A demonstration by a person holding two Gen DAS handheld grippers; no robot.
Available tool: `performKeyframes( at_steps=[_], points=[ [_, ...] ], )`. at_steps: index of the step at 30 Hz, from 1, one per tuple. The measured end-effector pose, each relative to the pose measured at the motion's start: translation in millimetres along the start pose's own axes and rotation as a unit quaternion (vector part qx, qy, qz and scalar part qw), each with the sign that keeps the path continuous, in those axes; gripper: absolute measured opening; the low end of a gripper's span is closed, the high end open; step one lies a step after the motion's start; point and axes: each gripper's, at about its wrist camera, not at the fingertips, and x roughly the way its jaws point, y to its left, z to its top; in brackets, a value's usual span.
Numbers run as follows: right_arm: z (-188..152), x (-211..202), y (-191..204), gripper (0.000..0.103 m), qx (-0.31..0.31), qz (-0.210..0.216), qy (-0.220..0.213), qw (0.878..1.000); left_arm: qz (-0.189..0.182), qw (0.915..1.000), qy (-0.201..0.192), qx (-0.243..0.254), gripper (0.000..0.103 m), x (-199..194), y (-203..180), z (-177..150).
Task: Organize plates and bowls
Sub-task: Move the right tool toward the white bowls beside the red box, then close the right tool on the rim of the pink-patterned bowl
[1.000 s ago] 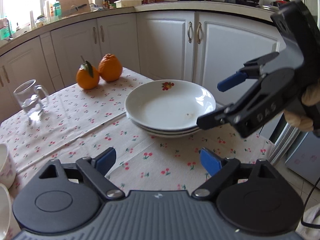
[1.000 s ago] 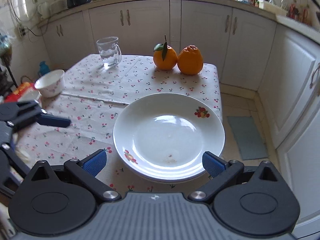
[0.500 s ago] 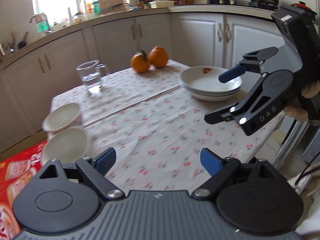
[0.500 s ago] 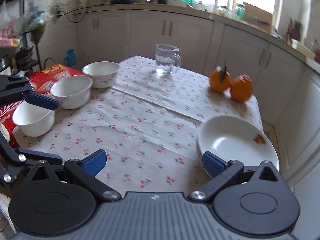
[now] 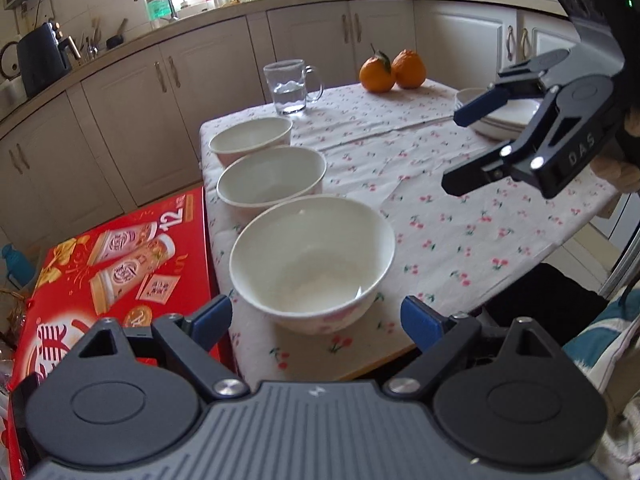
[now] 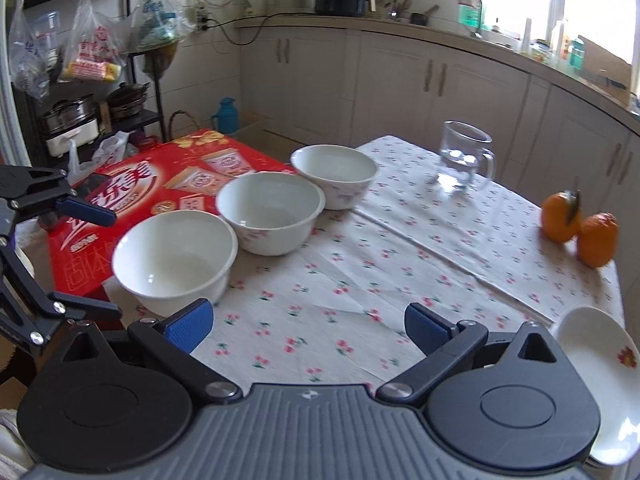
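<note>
Approaching the bowls is, in our judgement, the step in hand: the plates (image 5: 502, 118) lie stacked at the table's far corner, while three white bowls stand singly in a row along the opposite edge of the cherry-print tablecloth (image 5: 440, 216); the left gripper (image 5: 316, 316) hangs over the nearest bowl (image 5: 310, 258), its blue pads spread wide to either side of it and holding nothing, and the right gripper (image 6: 308, 324) stands equally wide and empty above bare cloth just beside that same bowl; we judge that the next move calls for closing one pair of pads on the nearest bowl's rim and lifting it into the middle bowl (image 5: 272, 178), which sits touching or nearly touching the far bowl (image 5: 250, 138); the left wrist view alone shows the plate stack as several plates, partly behind the right gripper, with the glass mug (image 5: 290, 86) and two oranges (image 5: 392, 70) beyond; the right wrist view alone shows a shelf of pots and hanging bags, and the red carton (image 6: 168, 184) extending behind the bowls beside the table; there the plates appear only as a sliver at the lower right.
</note>
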Motion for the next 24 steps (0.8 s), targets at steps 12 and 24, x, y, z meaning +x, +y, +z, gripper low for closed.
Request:
performKeyframes(
  at_steps=[12,24],
  points=[
    [33,49,31,0.098,-0.020,0.085,0.034,0.996,-0.016,0.9997,0.004,0.018,0.090,23,12,-7],
    [37,84,28,0.058,0.014,0.138,0.073,0.988,-0.050,0.9987,0.000,0.003,0.080,29,20,-7]
  ],
)
